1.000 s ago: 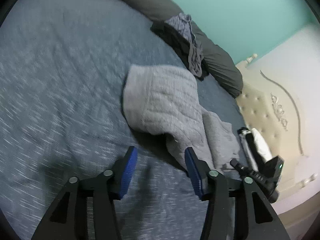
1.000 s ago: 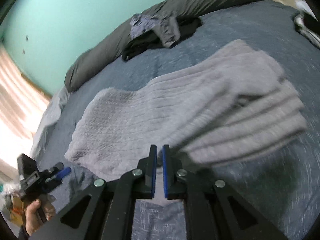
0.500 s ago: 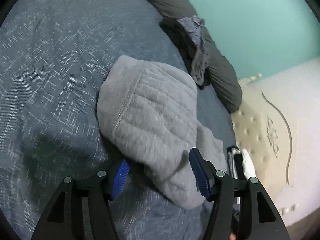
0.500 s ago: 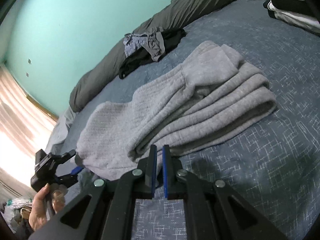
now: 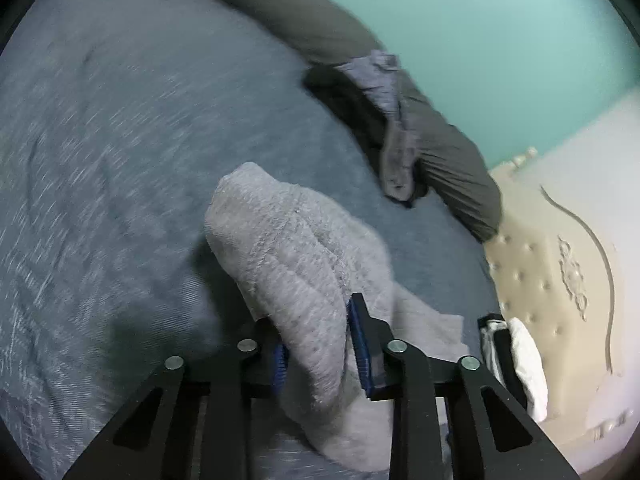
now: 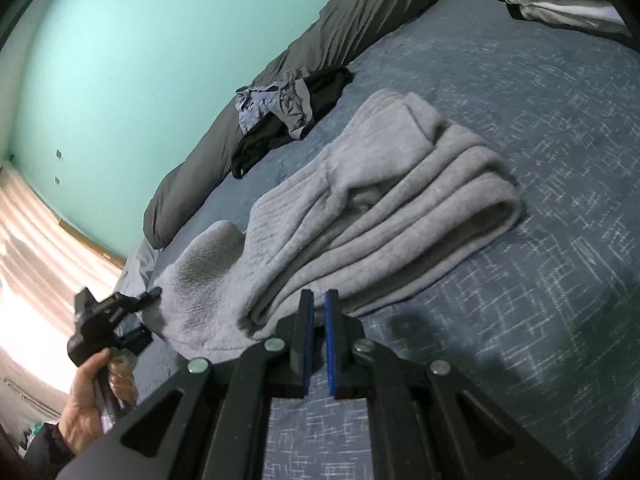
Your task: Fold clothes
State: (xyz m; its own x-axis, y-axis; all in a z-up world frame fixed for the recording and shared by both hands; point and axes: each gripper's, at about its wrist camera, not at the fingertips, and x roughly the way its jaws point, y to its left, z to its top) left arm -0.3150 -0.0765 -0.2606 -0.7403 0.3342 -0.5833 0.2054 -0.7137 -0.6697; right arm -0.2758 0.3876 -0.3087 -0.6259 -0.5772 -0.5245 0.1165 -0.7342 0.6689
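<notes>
Grey ribbed knitwear [image 6: 384, 216] lies folded in long layers on the blue patterned bedspread [image 6: 540, 240], running from near-left to far-right in my right wrist view. Its near-left end bunches into a fuzzy hump, and that end is where my left gripper [image 5: 320, 344] has it: the jaws are closing, with a thick roll of the grey knit [image 5: 304, 280] between the blue pads [image 5: 358, 344], the cloth bulging above and below them. From the right wrist view I see that same tool [image 6: 108, 320] at the left edge of the garment, held in my left hand [image 6: 92, 400].

My right gripper [image 6: 318, 340] has its jaws drawn together with only a thin slit between the pads and nothing in them. It hangs over the bedspread just beside the near edge of the folded layers, not touching the cloth as far as I can tell.

Farther off, a small heap of dark and blue-grey clothes [image 6: 284, 116] rests against a long dark grey bolster [image 6: 320, 52] along the far side of the bed, under a teal wall [image 6: 140, 40]. A black-and-white folded stack [image 5: 512, 364] sits at the right, next to the cream tufted headboard [image 5: 560, 272].
</notes>
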